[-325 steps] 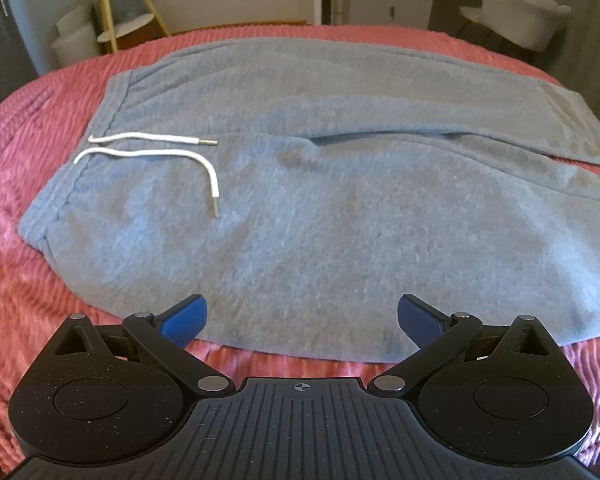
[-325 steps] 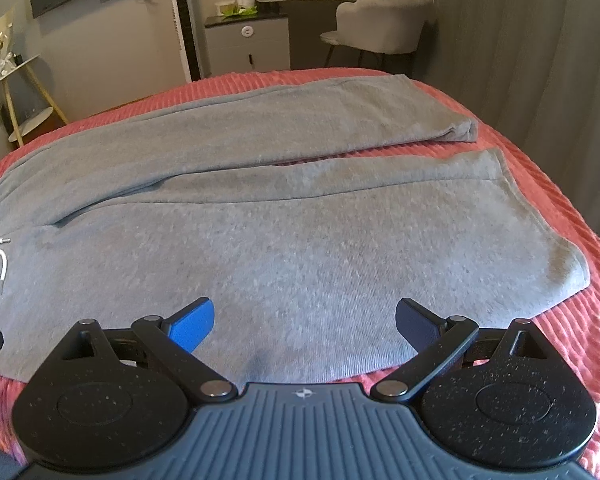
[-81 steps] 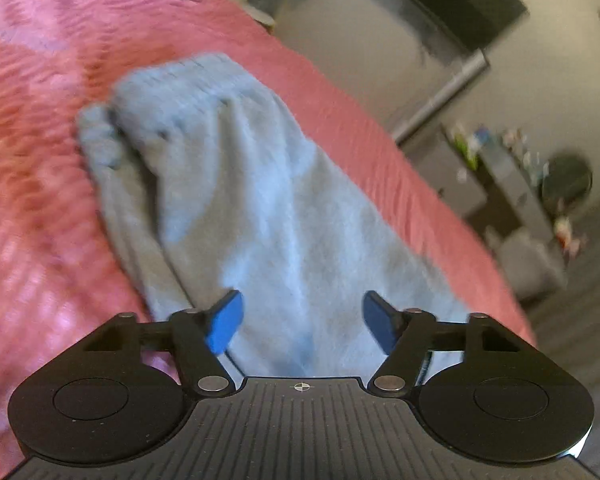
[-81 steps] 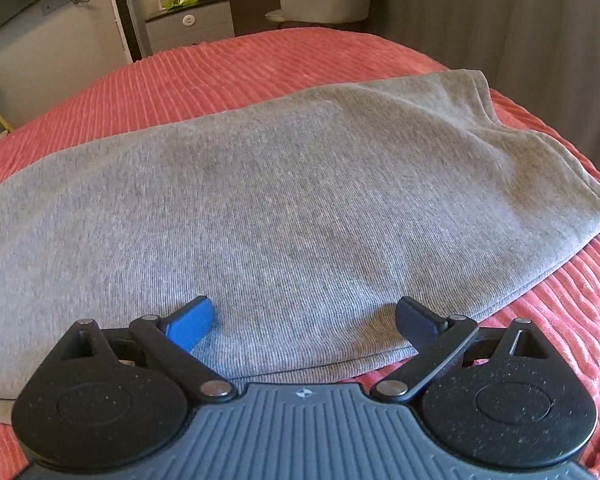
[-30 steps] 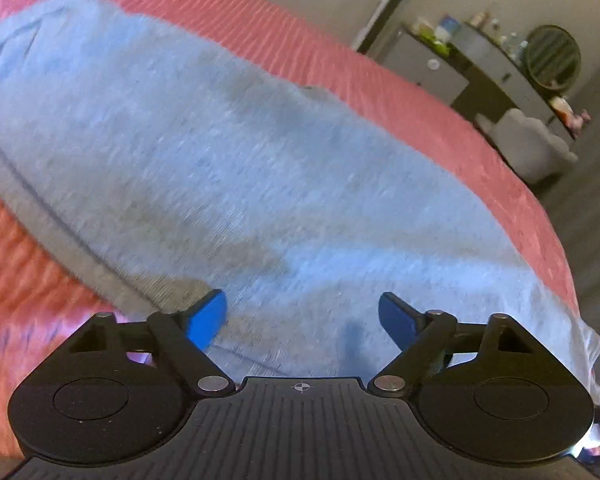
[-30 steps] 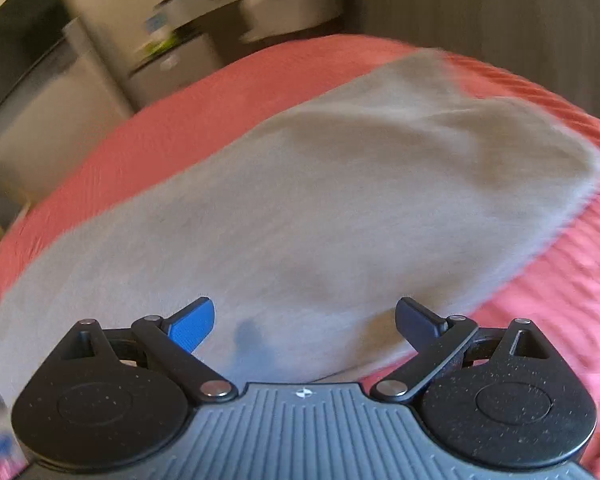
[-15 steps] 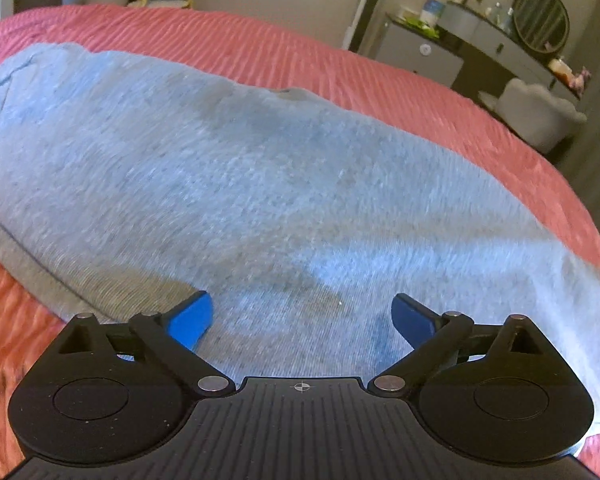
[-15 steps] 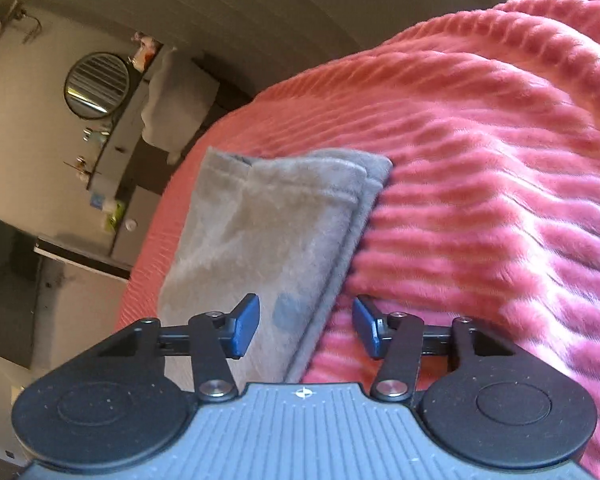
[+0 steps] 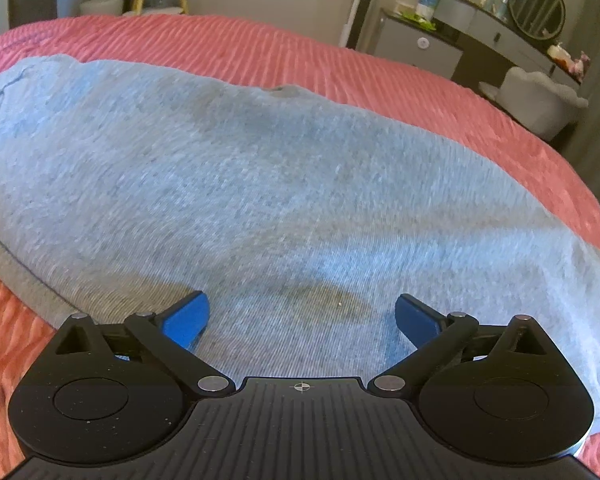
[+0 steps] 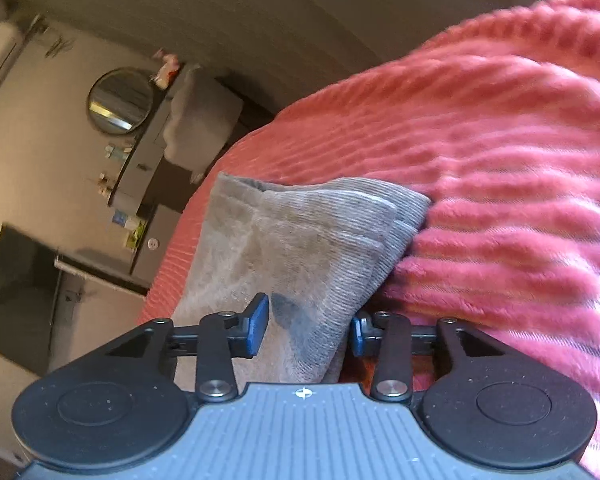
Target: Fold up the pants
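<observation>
the grey pants lie folded lengthwise on the pink bedspread. my right gripper is partly closed around the stacked leg cuffs, not yet clamped. my left gripper hovers released over the near edge. next, i judge: pinch the cuffs and carry them toward the waist.

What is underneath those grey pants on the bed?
The grey pants lie on a pink ribbed bedspread, which shows all around them. Whatever lies directly beneath the fabric, or between its folded layers, is covered.
</observation>
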### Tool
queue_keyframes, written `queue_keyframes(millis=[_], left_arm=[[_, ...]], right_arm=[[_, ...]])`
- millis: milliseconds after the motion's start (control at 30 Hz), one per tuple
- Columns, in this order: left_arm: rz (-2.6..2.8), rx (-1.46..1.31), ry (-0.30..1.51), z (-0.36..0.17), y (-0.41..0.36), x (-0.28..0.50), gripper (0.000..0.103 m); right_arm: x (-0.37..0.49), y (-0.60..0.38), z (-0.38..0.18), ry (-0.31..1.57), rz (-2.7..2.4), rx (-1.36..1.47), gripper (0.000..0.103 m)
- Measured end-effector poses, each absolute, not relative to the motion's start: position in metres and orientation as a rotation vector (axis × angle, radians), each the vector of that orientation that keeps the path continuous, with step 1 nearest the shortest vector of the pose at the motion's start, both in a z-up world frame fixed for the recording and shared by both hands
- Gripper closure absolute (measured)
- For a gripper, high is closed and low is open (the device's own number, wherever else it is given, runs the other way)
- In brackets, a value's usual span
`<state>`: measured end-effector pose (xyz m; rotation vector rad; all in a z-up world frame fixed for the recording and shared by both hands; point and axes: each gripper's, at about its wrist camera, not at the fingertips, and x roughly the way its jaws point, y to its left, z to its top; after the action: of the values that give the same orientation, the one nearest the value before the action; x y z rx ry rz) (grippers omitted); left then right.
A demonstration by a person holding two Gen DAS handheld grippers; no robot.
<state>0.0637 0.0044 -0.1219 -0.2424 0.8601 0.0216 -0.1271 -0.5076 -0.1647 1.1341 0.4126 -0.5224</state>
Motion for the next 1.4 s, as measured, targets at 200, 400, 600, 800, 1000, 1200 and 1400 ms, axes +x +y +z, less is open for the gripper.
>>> queue_keyframes(millis=[200, 400, 600, 800, 1000, 1200, 1400], left_arm=[[0.021, -0.242, 0.857, -0.123, 0.005, 0.064, 0.001], [0.02, -0.245, 0.856, -0.123, 0.005, 0.064, 0.001], [0.018, -0.267, 0.851, -0.122, 0.007, 0.063, 0.001], [0.01, -0.313, 0.842, -0.12, 0.013, 0.062, 0.001], [0.008, -0.408, 0.818, -0.114, 0.027, 0.055, 0.001], [0.039, -0.51, 0.74, -0.094, 0.051, 0.035, 0.001], [0.1, -0.515, 0.604, -0.075, 0.084, 0.007, 0.001]], right_arm=[[-0.12, -0.507, -0.161, 0.38, -0.498, 1.097, 0.042], [-0.108, -0.509, -0.155, 0.46, -0.588, 1.086, 0.076], [-0.113, -0.506, -0.144, 0.448, -0.597, 1.069, 0.09], [-0.098, -0.499, -0.14, 0.55, -0.652, 0.932, 0.09], [-0.077, -0.477, -0.099, 0.576, -0.656, 0.737, 0.092], [-0.015, -0.365, -0.007, 0.489, -0.357, 0.361, 0.092], [0.018, -0.169, -0.022, 0.583, 0.174, 0.052, 0.091]])
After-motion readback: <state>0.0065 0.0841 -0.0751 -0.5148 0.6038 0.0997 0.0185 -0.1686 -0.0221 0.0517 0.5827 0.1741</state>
